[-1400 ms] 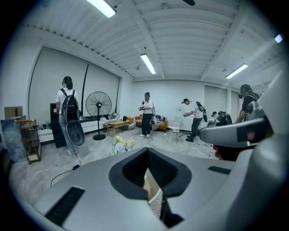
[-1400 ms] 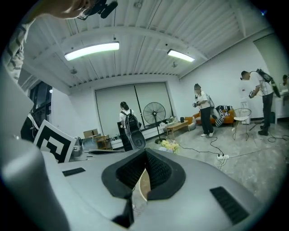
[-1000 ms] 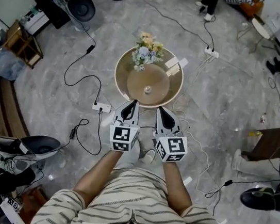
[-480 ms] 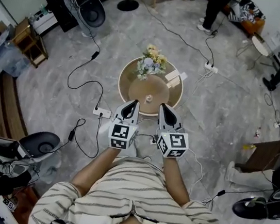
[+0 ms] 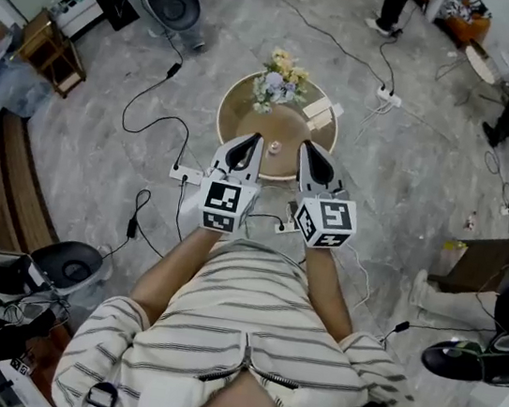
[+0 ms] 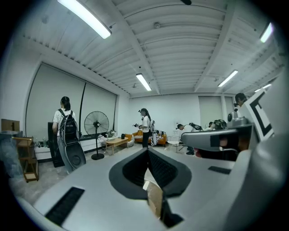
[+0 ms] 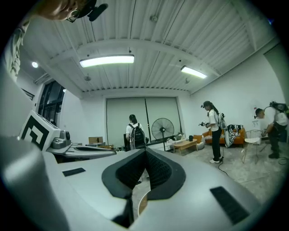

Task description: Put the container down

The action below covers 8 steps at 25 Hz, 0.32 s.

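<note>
I am hovering left gripper (image 5: 250,145) and right gripper (image 5: 311,156), jaws clenched empty, container (image 5: 283,128) sitting between them, lower, on tabletop (image 5: 234,102)

Both came up over the last second. My left tongs (image 5: 254,139) and right tongs (image 5: 308,146) lifted from the near rim of the tabletop (image 5: 227,108), and in the head view they now overlap it. The tabletop looks smaller below me.
</note>
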{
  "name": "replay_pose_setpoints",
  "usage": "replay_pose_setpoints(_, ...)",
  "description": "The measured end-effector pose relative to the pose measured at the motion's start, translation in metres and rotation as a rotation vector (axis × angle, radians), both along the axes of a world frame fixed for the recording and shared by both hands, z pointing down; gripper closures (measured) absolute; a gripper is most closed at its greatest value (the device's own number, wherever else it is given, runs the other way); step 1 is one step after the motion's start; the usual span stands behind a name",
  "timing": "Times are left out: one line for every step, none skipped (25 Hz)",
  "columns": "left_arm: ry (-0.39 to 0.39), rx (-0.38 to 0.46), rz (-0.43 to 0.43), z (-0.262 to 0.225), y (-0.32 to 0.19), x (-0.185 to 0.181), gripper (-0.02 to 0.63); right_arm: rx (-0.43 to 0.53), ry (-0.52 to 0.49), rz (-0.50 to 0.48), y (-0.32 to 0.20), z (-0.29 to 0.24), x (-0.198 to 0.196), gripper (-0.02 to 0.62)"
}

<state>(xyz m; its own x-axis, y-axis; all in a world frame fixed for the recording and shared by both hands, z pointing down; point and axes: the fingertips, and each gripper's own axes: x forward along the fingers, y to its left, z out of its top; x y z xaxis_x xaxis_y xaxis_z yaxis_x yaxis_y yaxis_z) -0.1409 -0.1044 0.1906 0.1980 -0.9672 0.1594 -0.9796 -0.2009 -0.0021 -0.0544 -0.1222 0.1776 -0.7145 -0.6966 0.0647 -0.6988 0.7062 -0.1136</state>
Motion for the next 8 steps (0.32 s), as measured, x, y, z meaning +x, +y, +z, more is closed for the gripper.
replay_pose_setpoints(0.004,0.0,0.006,0.0,-0.003,-0.002,0.607,0.002,0.003,0.0,-0.003,0.0,-0.003,0.589)
replay_pose_setpoints(0.006,0.001,0.013,0.001,-0.005,-0.003,0.607,0.003,0.006,0.002,-0.005,0.001,-0.005,0.589)
replay_pose_setpoints(0.008,0.002,0.017,0.001,-0.008,-0.004,0.607,0.003,0.008,0.004,-0.009,0.002,-0.006,0.589)
replay_pose_setpoints(0.011,0.003,0.02,0.002,-0.013,-0.006,0.607,0.004,0.009,0.006,-0.013,0.003,-0.007,0.589)
replay_pose_setpoints(0.014,0.004,0.02,0.002,-0.018,-0.007,0.607,0.005,0.01,0.007,-0.019,0.004,-0.008,0.589)
replay_pose_setpoints(0.017,0.006,0.02,0.002,-0.024,-0.009,0.607,0.005,0.011,0.007,-0.025,0.005,-0.009,0.589)
replay_pose_setpoints(0.019,0.009,0.02,0.002,-0.029,-0.01,0.607,0.006,0.011,0.007,-0.031,0.006,-0.01,0.589)
replay_pose_setpoints(0.021,0.011,0.019,0.003,-0.035,-0.012,0.607,0.007,0.012,0.007,-0.037,0.007,-0.011,0.589)
